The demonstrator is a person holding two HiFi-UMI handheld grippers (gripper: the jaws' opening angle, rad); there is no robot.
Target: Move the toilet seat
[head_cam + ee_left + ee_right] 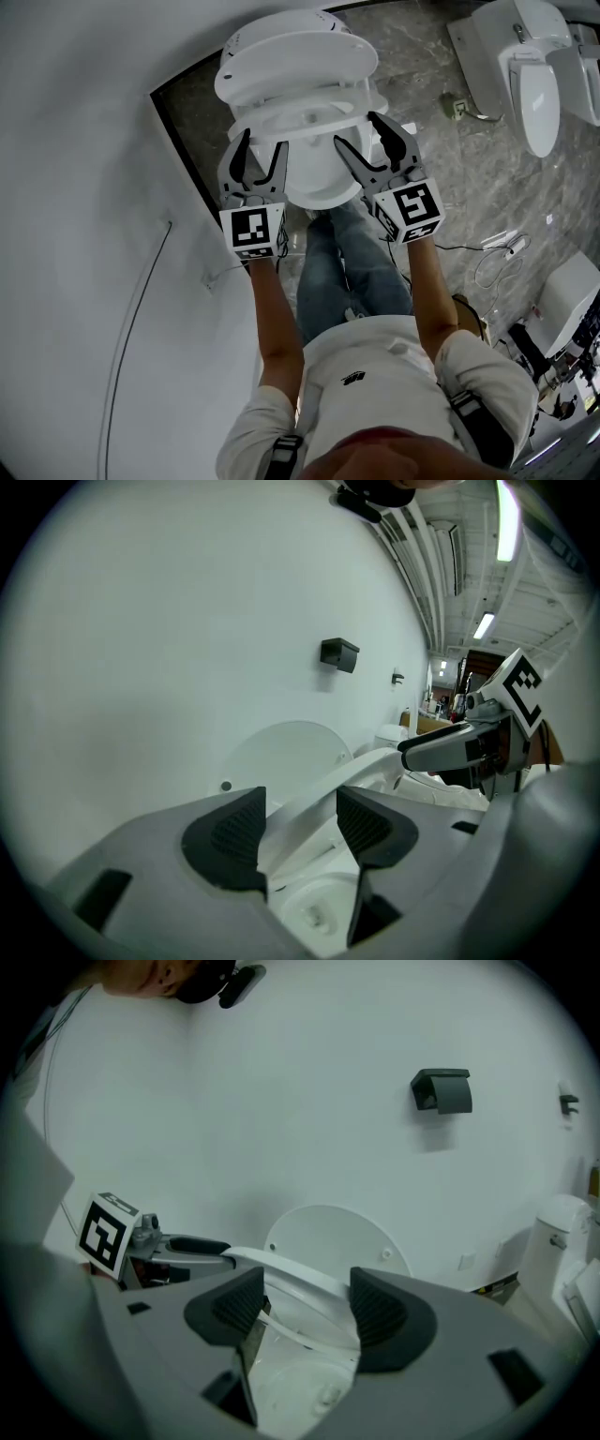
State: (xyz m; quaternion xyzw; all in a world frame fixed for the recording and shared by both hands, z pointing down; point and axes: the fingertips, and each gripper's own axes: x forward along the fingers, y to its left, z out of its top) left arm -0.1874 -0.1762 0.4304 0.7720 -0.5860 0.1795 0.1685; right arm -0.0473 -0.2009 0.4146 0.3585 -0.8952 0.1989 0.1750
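Grippers in both hands reach the front of a white toilet set against a white wall, seen from above the person's head. The left gripper (263, 142) is at the left front of the toilet seat (300, 105), and its own view shows the seat's rim filling the gap between the two dark pads, so the jaws are clenched on it. The right gripper (356, 128) is at the seat's right front. Its view shows the jaws spread, with the rim crossing just past the pads and touching neither.

The seat is lifted off the bowl (319, 183), whose white inside shows beneath the rim in both gripper views. Behind it, on the far side, the round lid (291, 61) stands up towards the wall. A black wall fitting (442, 1091) is mounted higher on the wall, to the right of the toilet.

The person, in a white shirt and blue jeans, stands close to the near end of the bowl on a dark stone-patterned floor (422, 66). A second toilet (534, 84) stands well apart at the far right, and a pale cable (497, 262) loops on the floor to the right.
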